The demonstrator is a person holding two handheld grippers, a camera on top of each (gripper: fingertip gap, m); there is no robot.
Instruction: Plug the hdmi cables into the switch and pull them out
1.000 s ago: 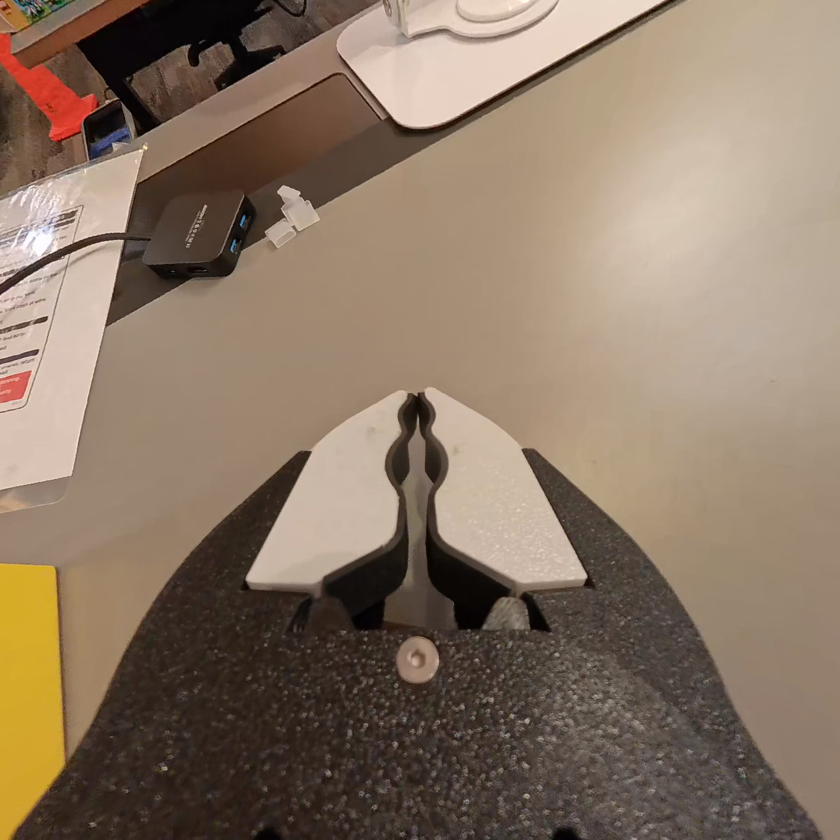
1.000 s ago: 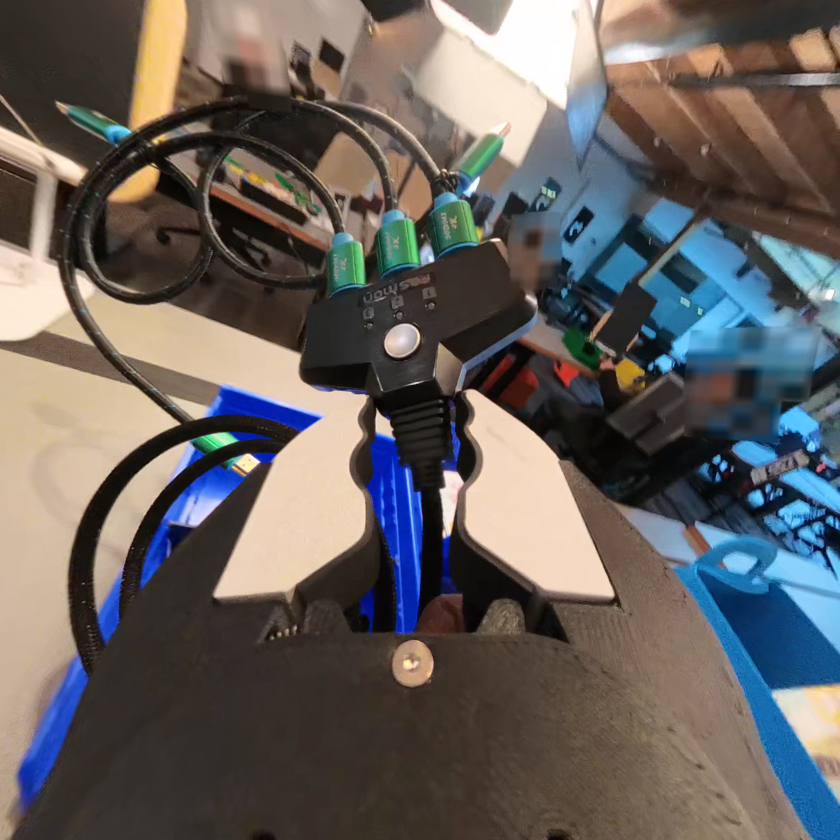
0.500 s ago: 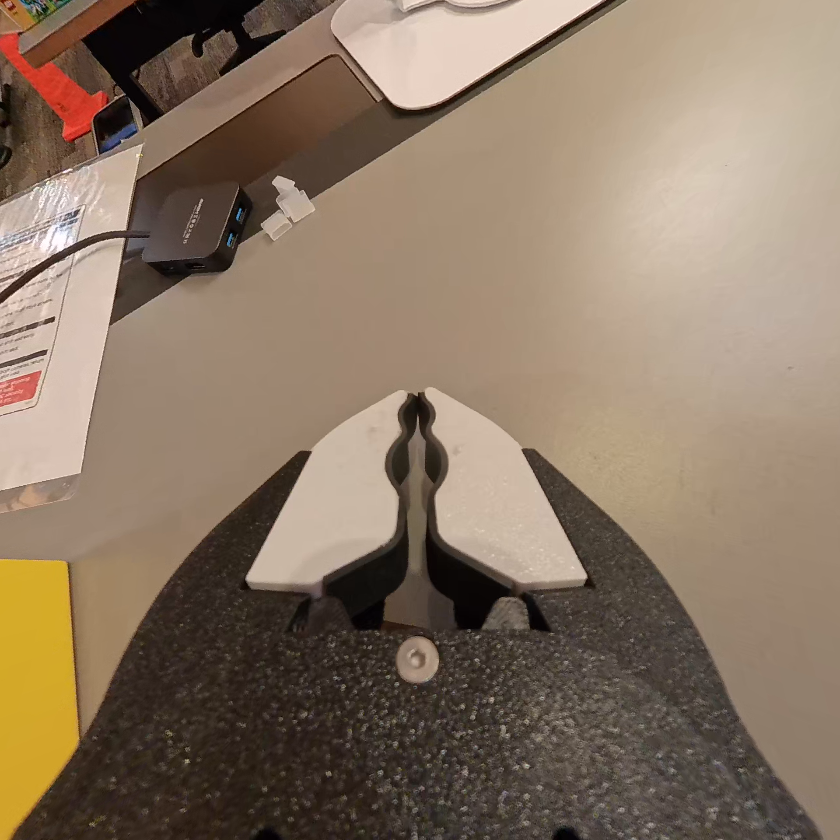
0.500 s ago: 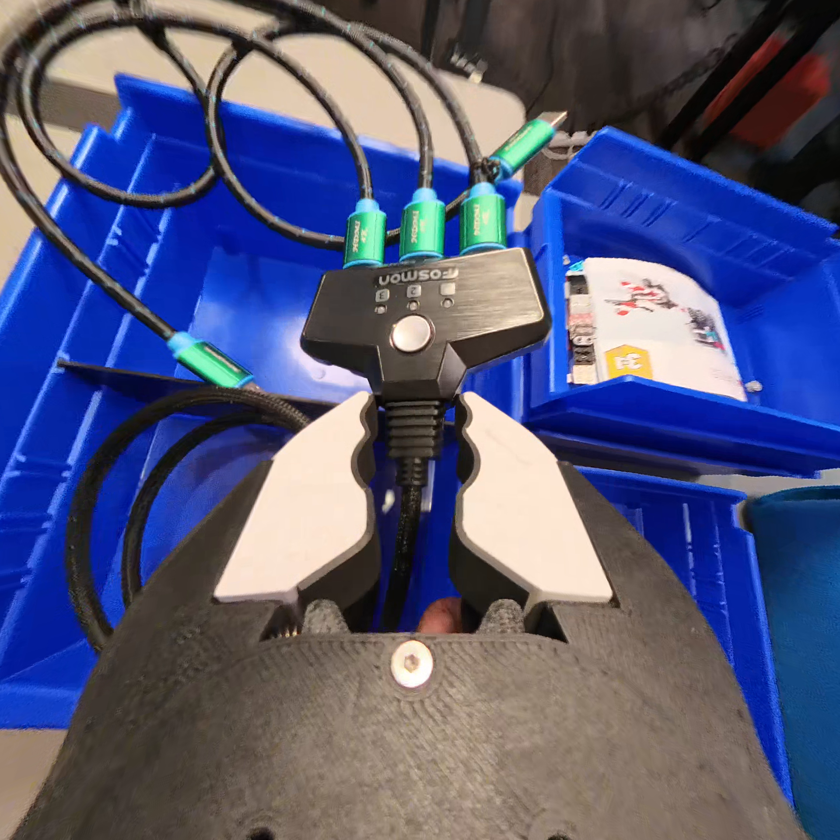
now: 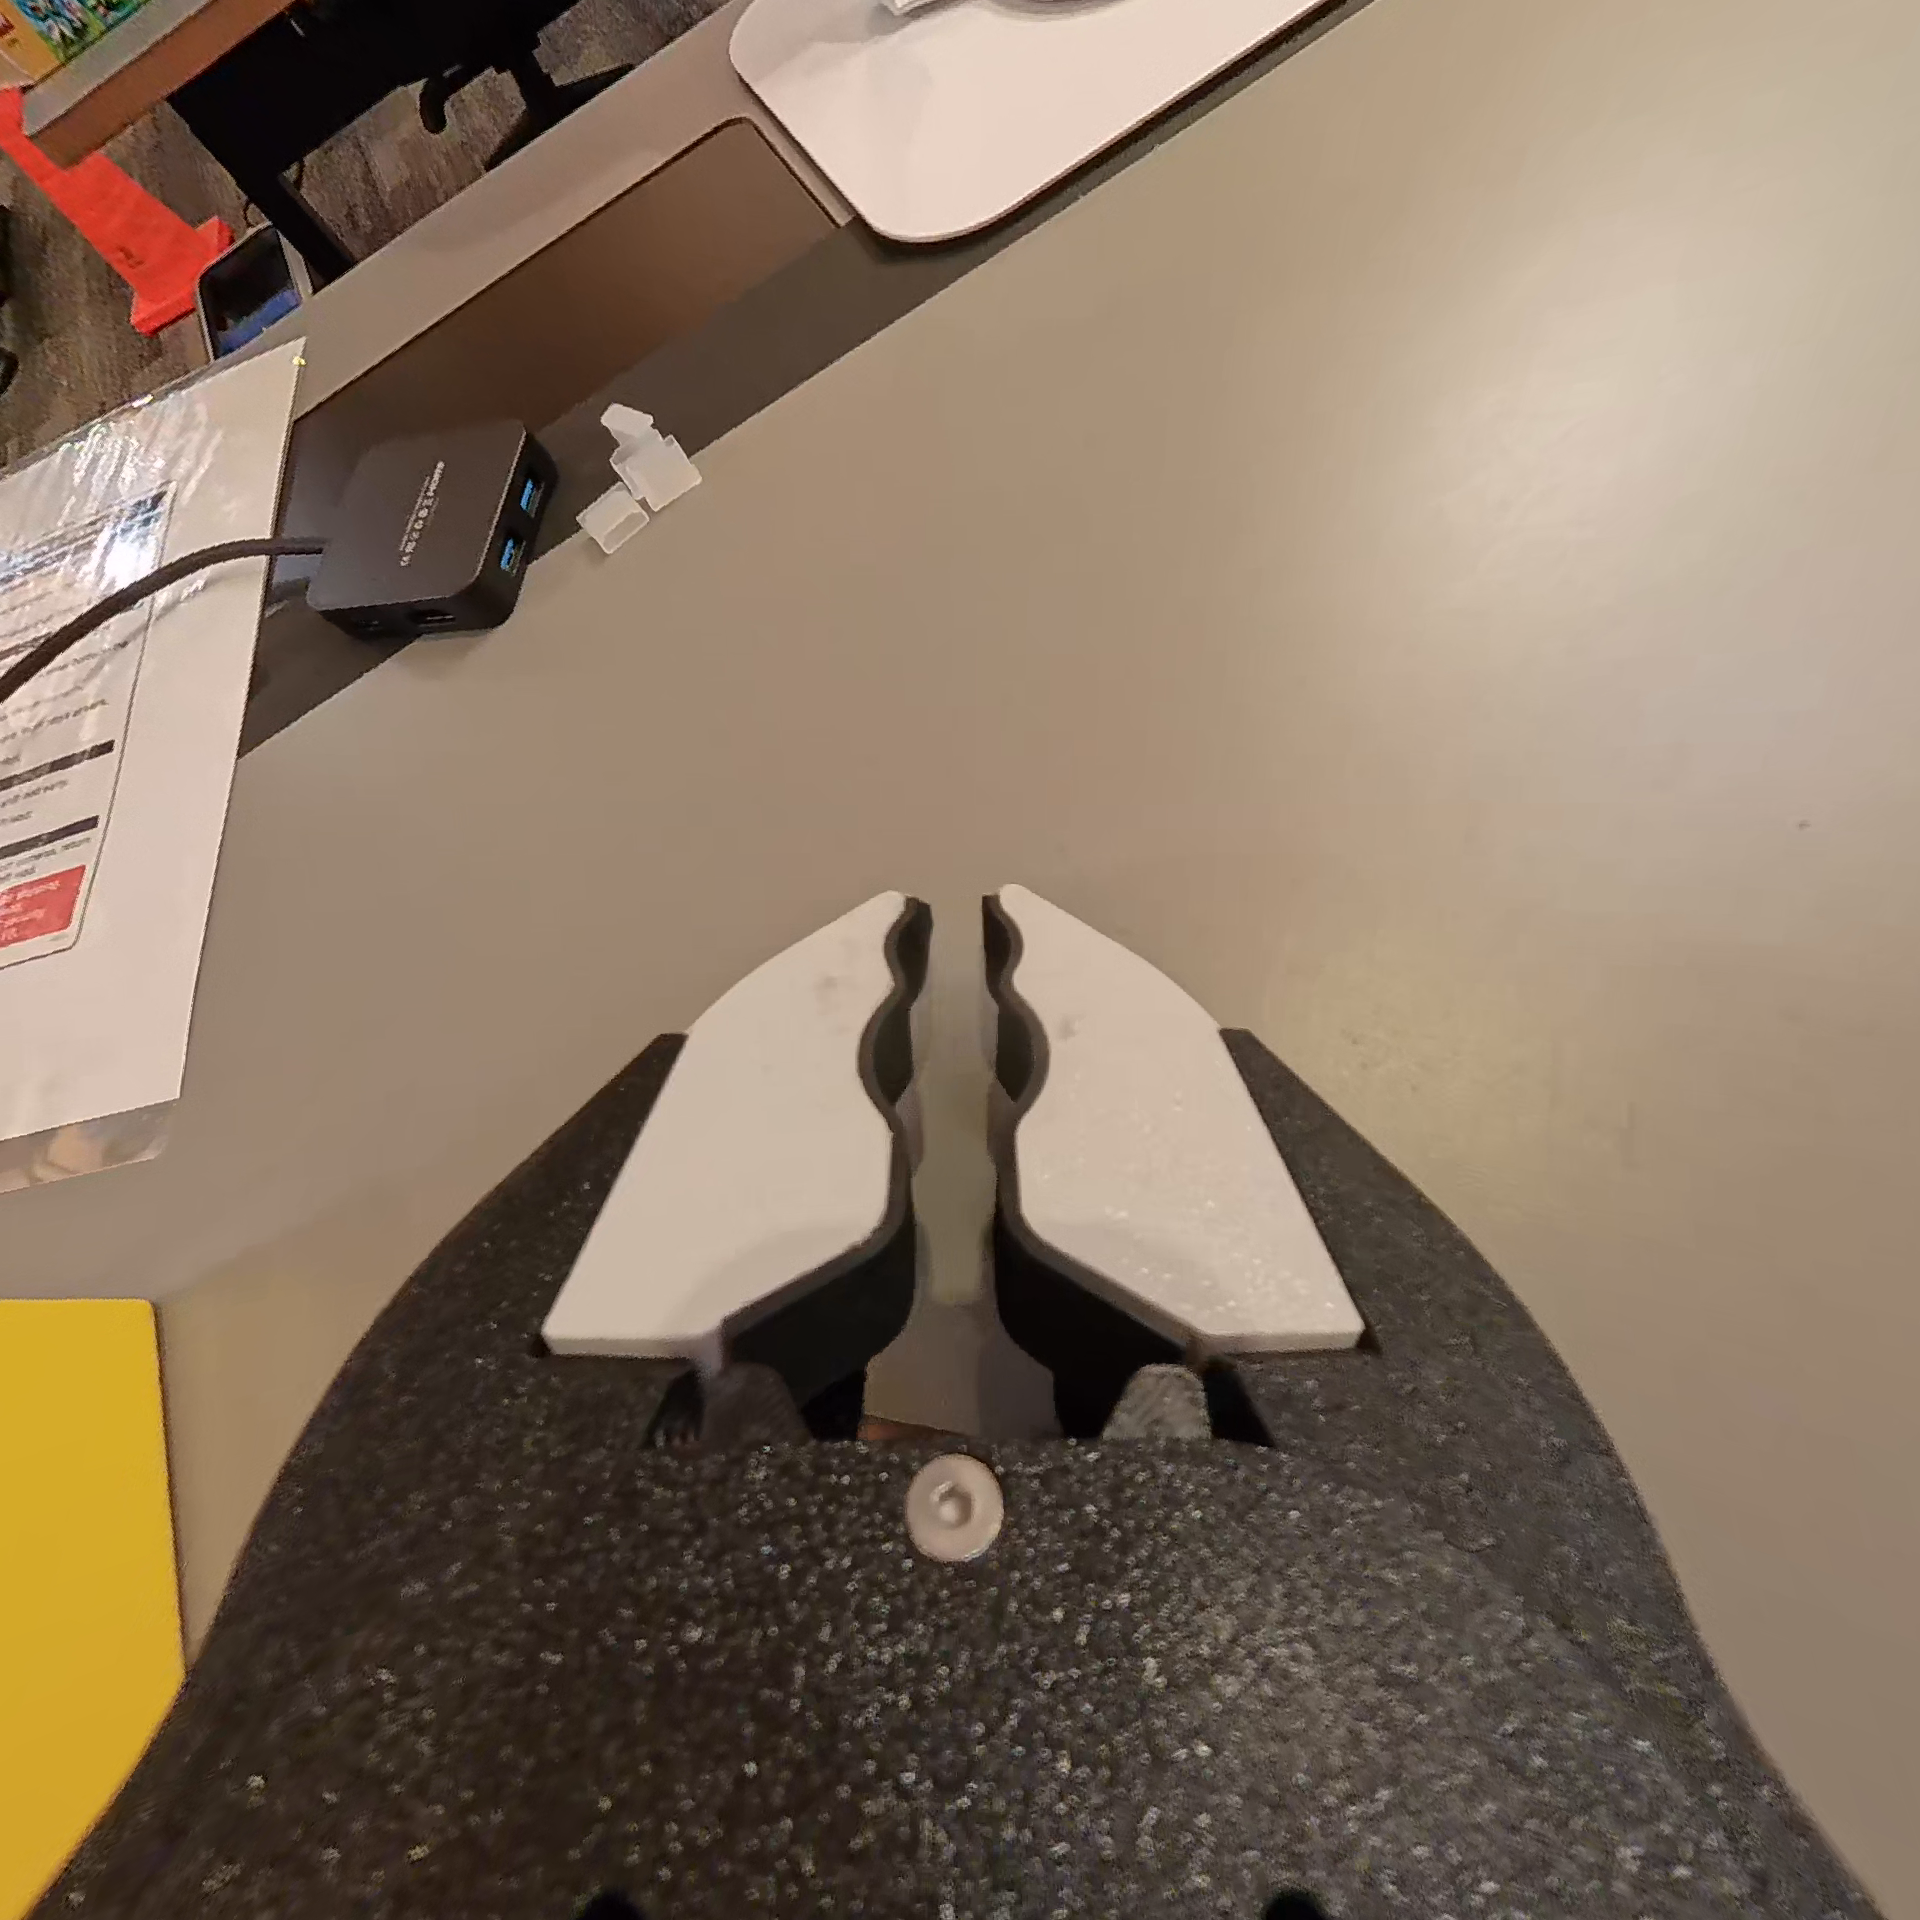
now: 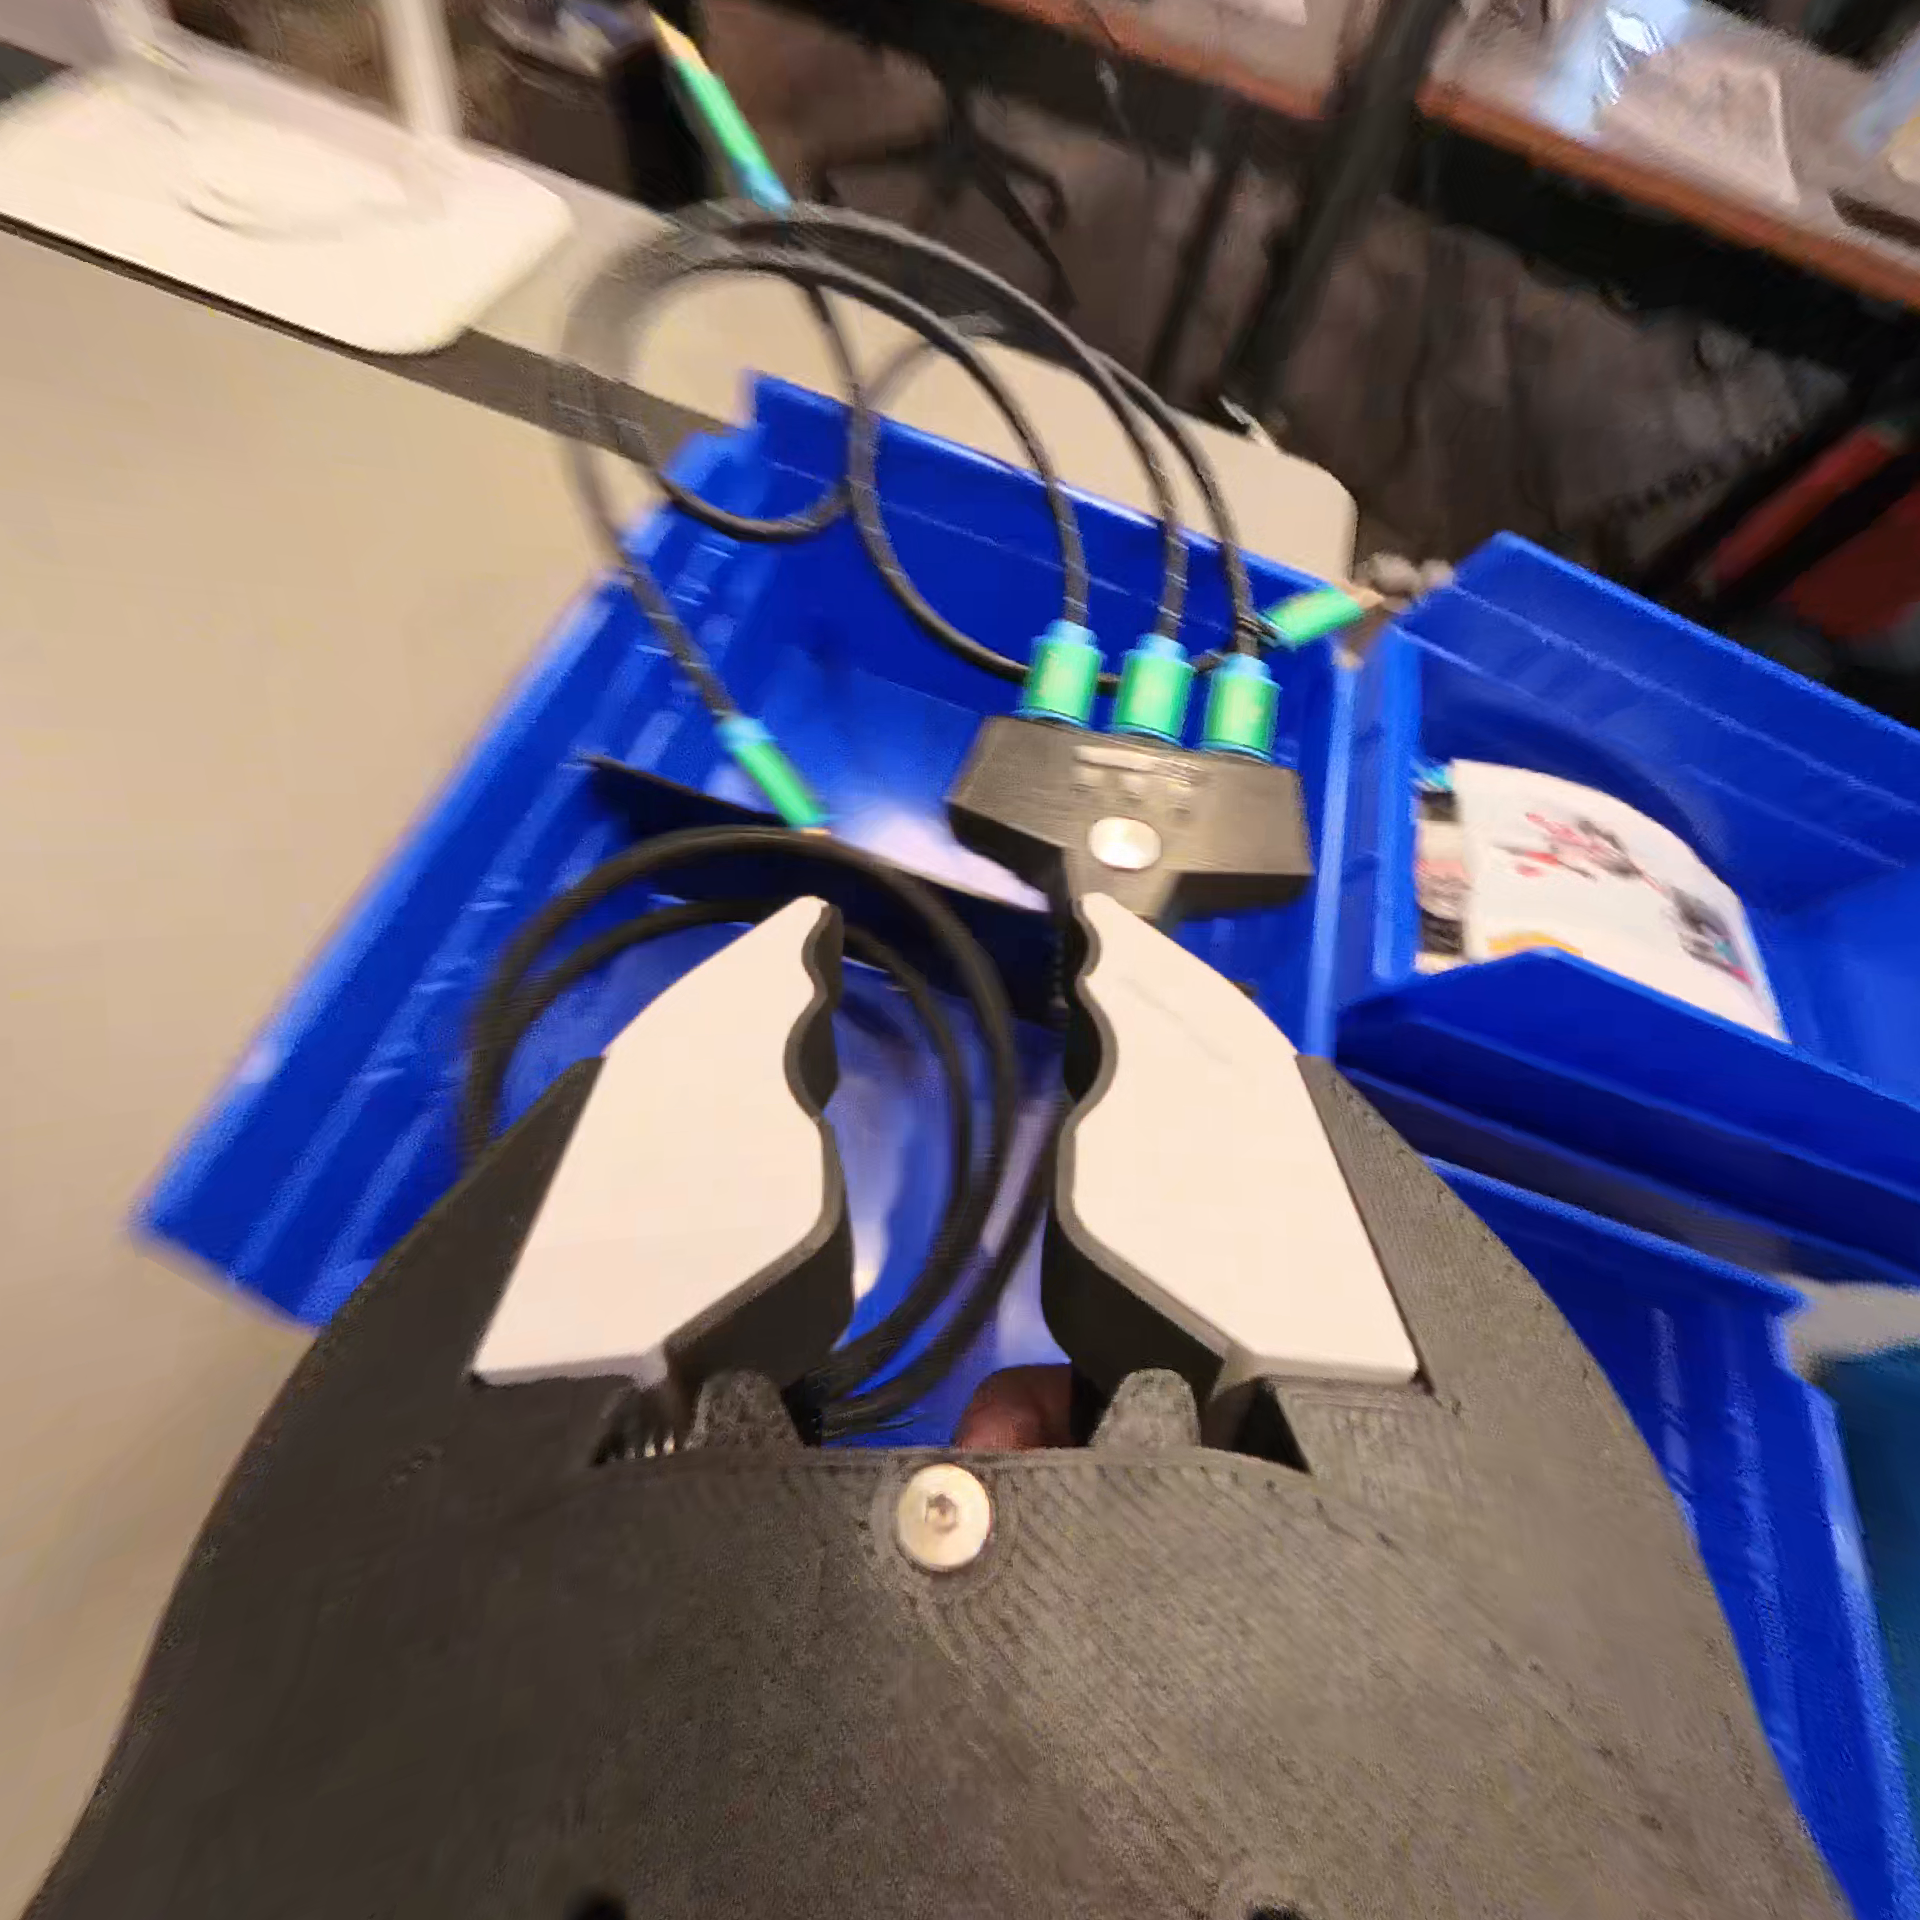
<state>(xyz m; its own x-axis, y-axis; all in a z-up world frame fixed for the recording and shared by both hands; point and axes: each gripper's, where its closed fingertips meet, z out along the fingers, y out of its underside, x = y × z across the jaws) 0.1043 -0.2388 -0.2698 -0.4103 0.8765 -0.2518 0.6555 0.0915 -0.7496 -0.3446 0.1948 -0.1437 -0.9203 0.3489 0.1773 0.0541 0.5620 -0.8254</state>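
The black switch [image 6: 1127, 821] sits over the large blue bin [image 6: 436, 1039], just beyond the tips of the right claw [image 6: 956, 914]. Three hdmi cables [image 6: 1039, 416] with green plugs [image 6: 1148, 686] are seated side by side in the far edge of the switch, and their black braided leads loop up and back behind it. Two loose green plug ends hang nearby, one to the left of the switch and one past its far right corner; a third points up well beyond it. The switch's own black lead [image 6: 935, 1143] curls back from it and runs between the claw's fingers. The right claw is spread wide and grips nothing, though its right fingertip lies close against the neck of the switch; the view is blurred, so contact cannot be judged. A second blue bin [image 6: 1621, 831] holding a printed card stands just right of the switch.

The left claw [image 5: 956, 904] hovers over the bare grey table [image 5: 1351, 623], fingers parted by a narrow gap and empty. Beyond it on the table are a small black hub [image 5: 431, 535], white clips [image 5: 644, 478] and a laminated sheet [image 5: 104, 779].
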